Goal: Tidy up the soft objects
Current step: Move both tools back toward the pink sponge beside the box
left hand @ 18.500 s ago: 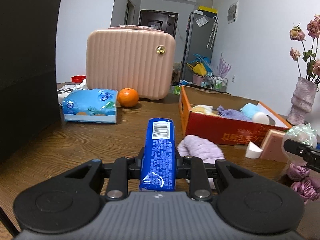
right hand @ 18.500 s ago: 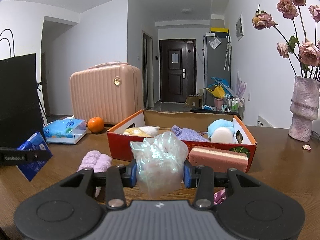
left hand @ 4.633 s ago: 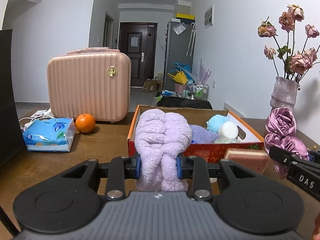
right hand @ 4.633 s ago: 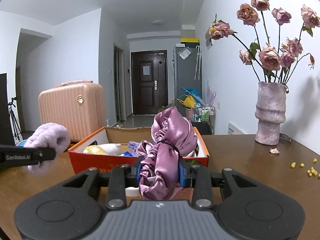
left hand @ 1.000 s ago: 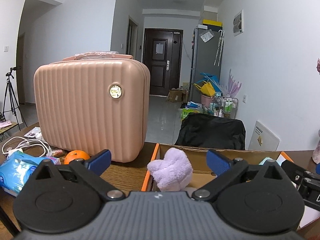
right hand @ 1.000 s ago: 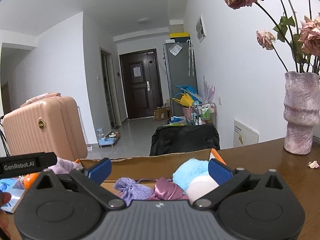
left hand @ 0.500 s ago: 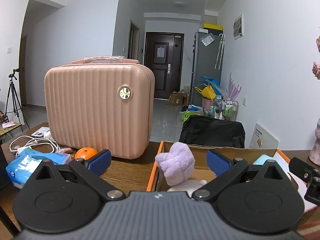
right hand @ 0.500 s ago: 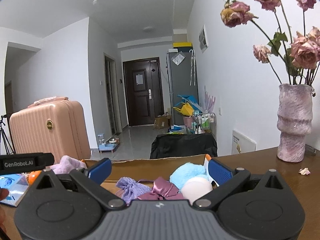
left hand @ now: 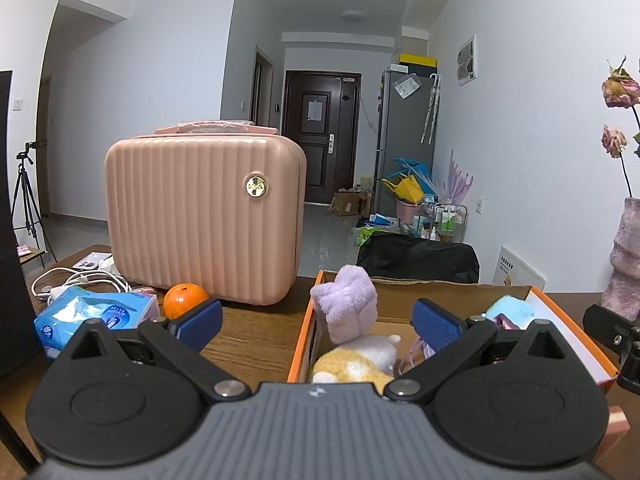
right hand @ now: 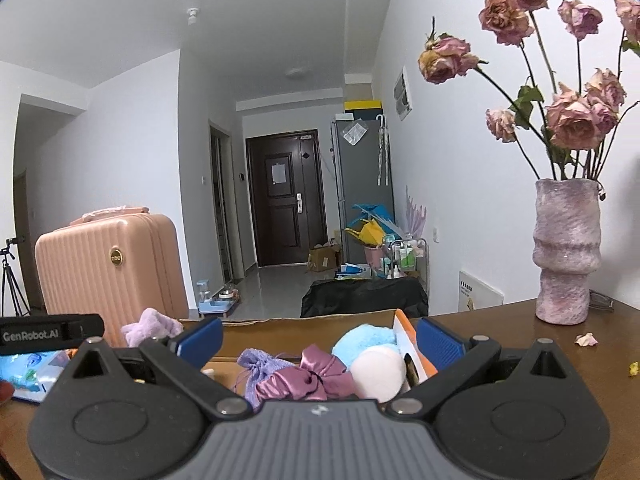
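Left wrist view: left gripper [left hand: 316, 326] is spread wide, empty.
Right gripper [right hand: 318, 338]: likewise parted, nothing held.
Inside cardboard box [left hand: 560, 320]: lilac plush [left hand: 348, 304], satin pouch [right hand: 304, 378], blue puff [right hand: 362, 344].
Outside box: sponge [left hand: 616, 426] possibly left, view cropped.

Fluffy lilac plush [left hand: 347, 303] upright in orange cardboard box [left hand: 305, 338], satin mauve pouch [right hand: 304, 377] alongside.

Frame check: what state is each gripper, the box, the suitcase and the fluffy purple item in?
Left gripper: open, holding nothing.
Right gripper: open, holding nothing.
Cardboard box: open-topped, holding soft items.
Fluffy purple item: in the box, at its left end.
Pink suitcase: shut, upright.
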{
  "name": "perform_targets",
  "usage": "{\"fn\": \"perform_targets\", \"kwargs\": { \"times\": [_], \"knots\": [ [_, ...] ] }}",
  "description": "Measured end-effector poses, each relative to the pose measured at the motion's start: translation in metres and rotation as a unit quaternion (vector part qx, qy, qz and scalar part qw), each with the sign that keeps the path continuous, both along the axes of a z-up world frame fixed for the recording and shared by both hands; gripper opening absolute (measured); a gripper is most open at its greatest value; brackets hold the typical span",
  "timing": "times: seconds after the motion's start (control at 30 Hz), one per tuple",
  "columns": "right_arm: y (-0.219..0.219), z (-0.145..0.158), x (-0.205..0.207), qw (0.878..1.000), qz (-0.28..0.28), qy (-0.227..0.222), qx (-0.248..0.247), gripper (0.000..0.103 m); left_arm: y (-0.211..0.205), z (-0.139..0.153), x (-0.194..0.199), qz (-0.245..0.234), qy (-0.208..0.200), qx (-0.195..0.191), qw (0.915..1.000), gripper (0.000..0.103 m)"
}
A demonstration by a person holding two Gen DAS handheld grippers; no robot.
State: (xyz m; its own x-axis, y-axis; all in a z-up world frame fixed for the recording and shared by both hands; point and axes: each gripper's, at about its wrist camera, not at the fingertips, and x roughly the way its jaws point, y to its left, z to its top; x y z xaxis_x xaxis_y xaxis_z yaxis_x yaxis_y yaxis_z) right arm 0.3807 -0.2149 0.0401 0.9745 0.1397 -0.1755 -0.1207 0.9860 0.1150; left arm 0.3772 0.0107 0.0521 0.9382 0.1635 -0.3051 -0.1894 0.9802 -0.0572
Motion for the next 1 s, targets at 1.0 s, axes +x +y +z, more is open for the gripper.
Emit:
{"fn": "perform_targets", "kwargs": {
  "times": [1.0],
  "knots": [
    [-0.024,-0.015,-0.078,0.999,-0.008,0.003,-0.032,0.103,-0.015,-0.017,-0.076,-0.039,0.021,0.015,0.9989,0.103]
  ]
}}
